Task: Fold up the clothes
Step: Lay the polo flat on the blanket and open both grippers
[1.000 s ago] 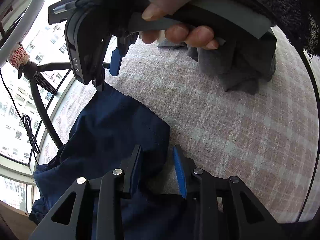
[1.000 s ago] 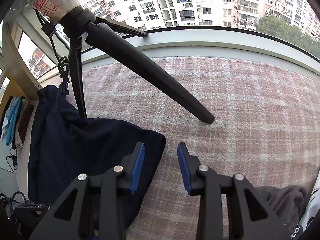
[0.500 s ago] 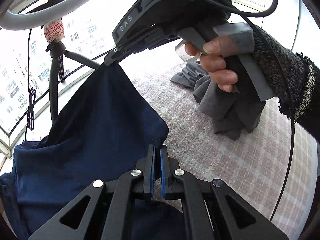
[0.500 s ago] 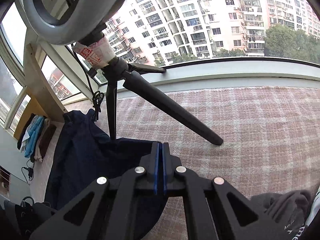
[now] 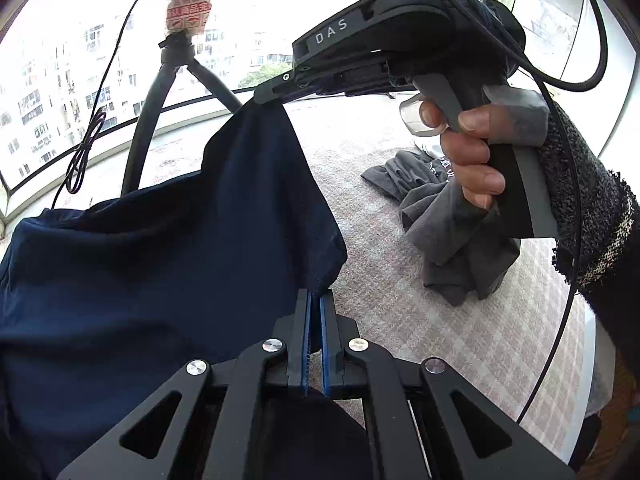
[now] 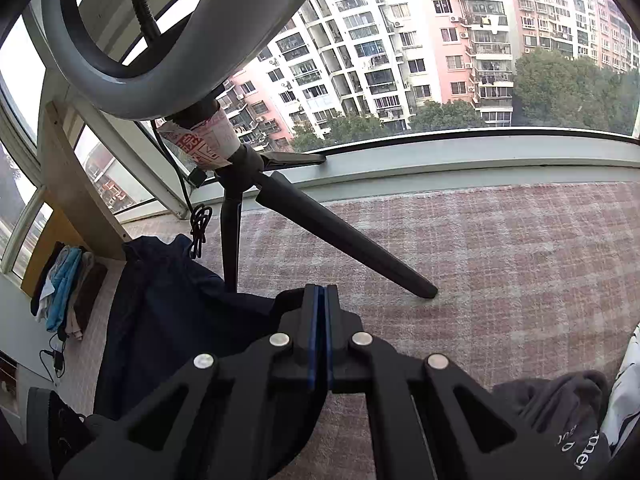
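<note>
Above the plaid worktop (image 5: pixel 460 320), the left claw (image 5: pixel 315 304) and right claw (image 5: pixel 276 96) are each clamping a corner of the navy garment (image 5: pixel 160 260). Its held edge is running from 6 toward 12 o'clock in the left view, the body hanging out to 9, the right claw farther up.

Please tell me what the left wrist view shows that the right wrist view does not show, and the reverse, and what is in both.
Only the left wrist view: the right gripper seen from outside, shut on a raised corner of the navy garment, with the hand squeezing its handle.

Only the right wrist view: a clothes pile at far left, and the apartment blocks in clear detail.

Both: the navy garment, the tripod, the grey clothes and the plaid cover. The left gripper also pinches the garment.
</note>
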Demonstrator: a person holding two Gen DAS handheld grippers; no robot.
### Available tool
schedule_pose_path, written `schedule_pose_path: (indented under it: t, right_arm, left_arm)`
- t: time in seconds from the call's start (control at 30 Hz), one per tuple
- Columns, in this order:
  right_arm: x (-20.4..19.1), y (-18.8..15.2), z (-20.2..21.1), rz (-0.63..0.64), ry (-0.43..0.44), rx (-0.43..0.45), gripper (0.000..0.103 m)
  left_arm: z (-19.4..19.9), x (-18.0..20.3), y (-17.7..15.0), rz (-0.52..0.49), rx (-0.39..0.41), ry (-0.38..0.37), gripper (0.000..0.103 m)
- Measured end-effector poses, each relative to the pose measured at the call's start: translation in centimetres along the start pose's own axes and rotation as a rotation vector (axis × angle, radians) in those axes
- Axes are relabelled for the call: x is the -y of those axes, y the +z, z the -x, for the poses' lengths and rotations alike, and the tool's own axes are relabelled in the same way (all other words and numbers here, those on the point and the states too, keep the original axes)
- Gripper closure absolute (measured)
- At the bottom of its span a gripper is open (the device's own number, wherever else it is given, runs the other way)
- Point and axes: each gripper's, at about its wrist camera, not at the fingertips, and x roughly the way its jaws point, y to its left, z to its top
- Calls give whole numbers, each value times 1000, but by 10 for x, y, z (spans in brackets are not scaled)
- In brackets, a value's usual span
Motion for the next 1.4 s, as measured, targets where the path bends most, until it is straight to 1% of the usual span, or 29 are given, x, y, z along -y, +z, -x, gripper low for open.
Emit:
schedule_pose_path:
  t: [0.07, 0.17, 0.2, 0.23, 0.27, 0.3, 0.33, 0.37, 0.4, 0.43, 0.47, 0.5, 0.53, 0.57, 0.67, 0.77, 0.83, 0.9, 0.93, 0.97, 1.03, 1.1, 1.13, 1.17, 1.2, 1.27, 1.4]
  right_arm:
    - [-19, 3, 4, 22, 32, 7, 100]
    - [-60, 1, 2, 116, 48, 11, 100]
    - [-76, -2, -2, 144, 63, 7, 100]
    - [-92, -5, -7, 161, 98, -5, 100]
    - [-109, -9, -17, 180, 148, -37, 99]
    - [-126, -13, -28, 208, 172, -86, 99]
    - [-144, -16, -39, 239, 187, -138, 97]
    - [-157, -20, -43, 266, 182, -158, 94]
    - [-162, -23, -38, 284, 194, -145, 90]
    - [-164, -26, -30, 298, 212, -124, 77]
    - [-157, -30, -19, 279, 214, -101, 61]
    - [-146, -34, -8, 248, 212, -78, 58]
    - [-134, -41, 1, 219, 199, -71, 58]
    - [-124, -52, 4, 212, 167, -80, 58]
    - [-104, -93, 6, 207, 66, -134, 58]
    - [-99, -128, -6, 204, 59, -203, 58]
    - [-98, -147, -20, 217, 47, -256, 58]
    - [-97, -156, -34, 253, -22, -296, 63]
    - [-94, -157, -35, 260, -46, -299, 71]
    - [-89, -154, -27, 233, -33, -280, 75]
    - [-77, -146, -8, 159, 15, -230, 77]
    - [-80, -143, 7, 176, 64, -198, 76]
    - [-83, -142, 14, 191, 89, -184, 73]
    - [-85, -141, 21, 206, 113, -169, 69]
    - [-91, -143, 16, 235, 98, -186, 69]
    - [-102, -150, -4, 300, 54, -243, 69]
    - [-109, -163, -32, 365, -13, -281, 69]
  left_arm:
    - [11, -12, -8, 71, 17, -10, 100]
    - [19, -34, -22, 191, 15, -40, 100]
    - [22, -41, -27, 233, 17, -36, 99]
    - [25, -48, -33, 274, 9, -25, 98]
    - [28, -55, -39, 304, -11, -3, 97]
    - [34, -60, -46, 327, -26, 18, 92]
    - [40, -66, -53, 349, -42, 38, 89]
    - [46, -71, -60, 371, -57, 59, 87]
    - [56, -76, -64, 368, -54, 78, 87]
    - [66, -81, -67, 363, -49, 97, 84]
    - [77, -86, -70, 358, -45, 116, 82]
    - [87, -91, -74, 354, -40, 135, 82]
    - [88, -98, -68, 334, -41, 153, 81]
    - [88, -104, -61, 312, -43, 172, 81]
    - [89, -124, -41, 248, -49, 227, 81]
    - [62, -130, -19, 198, -95, 213, 81]
    - [52, -124, -11, 189, -104, 188, 81]
    - [53, -109, -10, 157, -94, 177, 81]
    - [56, -100, -10, 139, -85, 176, 81]
    - [63, -91, -12, 121, -83, 162, 81]
    - [79, -74, -18, 88, -80, 143, 81]
    - [102, -60, -29, 51, -76, 122, 81]
    - [114, -53, -34, 33, -73, 111, 80]
    - [124, -48, -40, 18, -70, 119, 78]
    - [132, -45, -46, 16, -70, 124, 76]
    - [146, -40, -58, 19, -73, 122, 76]
    - [163, -36, -84, 32, -96, 149, 76]
